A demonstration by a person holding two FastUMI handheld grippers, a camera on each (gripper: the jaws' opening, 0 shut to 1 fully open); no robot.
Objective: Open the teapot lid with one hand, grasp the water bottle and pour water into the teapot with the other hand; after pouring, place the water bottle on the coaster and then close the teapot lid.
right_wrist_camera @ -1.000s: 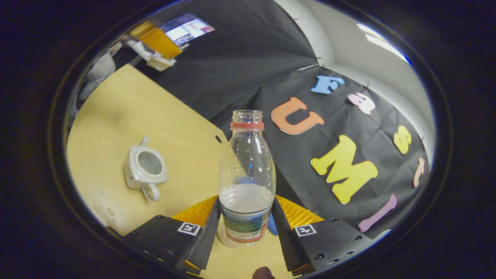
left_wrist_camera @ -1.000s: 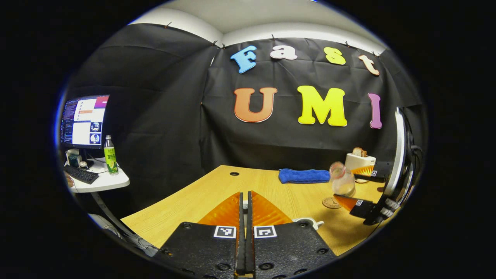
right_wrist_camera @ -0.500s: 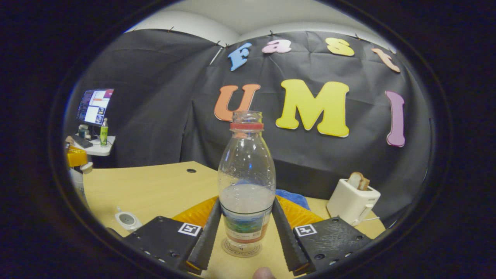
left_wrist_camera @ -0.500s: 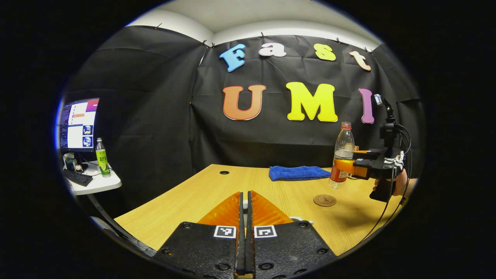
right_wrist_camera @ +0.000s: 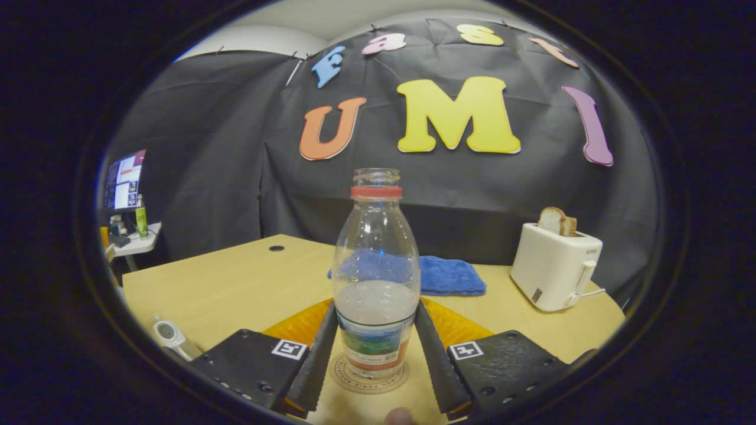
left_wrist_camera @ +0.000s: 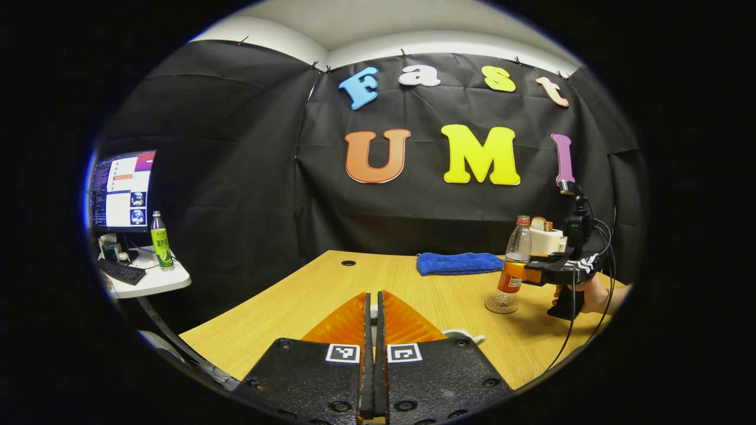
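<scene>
A clear water bottle (right_wrist_camera: 375,283), capless and about a third full, stands upright on the round coaster (right_wrist_camera: 342,375). My right gripper (right_wrist_camera: 375,313) is shut on its labelled lower part, one finger on each side. From the left gripper view, the bottle (left_wrist_camera: 514,260), the coaster (left_wrist_camera: 501,305) and the right gripper (left_wrist_camera: 512,273) are at the far right of the table. The white teapot (right_wrist_camera: 168,336) sits open at the lower left; a bit of it (left_wrist_camera: 466,336) peeks out behind my left gripper (left_wrist_camera: 372,301). That gripper's fingers are pressed together, and the lid they hold is hidden under them.
A blue cloth (right_wrist_camera: 449,276) lies near the back edge of the wooden table (left_wrist_camera: 307,301). A white toaster (right_wrist_camera: 555,265) with bread stands at the back right. A hand (left_wrist_camera: 596,295) holds the right gripper. A side table carries a monitor (left_wrist_camera: 121,189) and a green bottle (left_wrist_camera: 158,239).
The right gripper swung the bottle from tilted to upright and lowered it onto the coaster. The left gripper stayed almost still, fingers together.
</scene>
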